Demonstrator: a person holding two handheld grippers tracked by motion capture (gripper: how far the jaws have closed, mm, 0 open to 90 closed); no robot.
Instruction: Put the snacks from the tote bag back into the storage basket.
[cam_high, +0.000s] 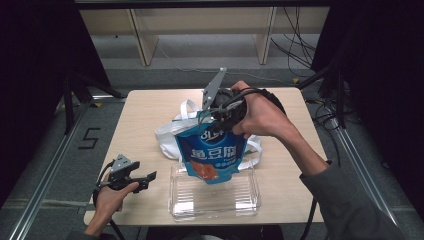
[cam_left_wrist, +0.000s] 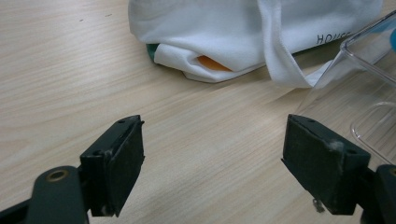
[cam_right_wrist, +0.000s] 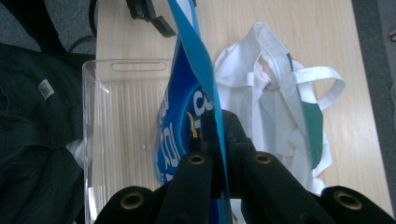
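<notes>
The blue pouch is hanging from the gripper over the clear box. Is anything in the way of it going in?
Nothing visible blocks it. The blue pouch, pinched at its top edge by the right gripper, hangs over the clear box, which has no lid on and looks empty. The white bag lies behind the box.

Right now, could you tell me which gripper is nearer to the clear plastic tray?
Left. The left gripper rests open on the table just beside the clear plastic tray, while the right gripper holds the blue pouch up above the tray's far edge.
</notes>
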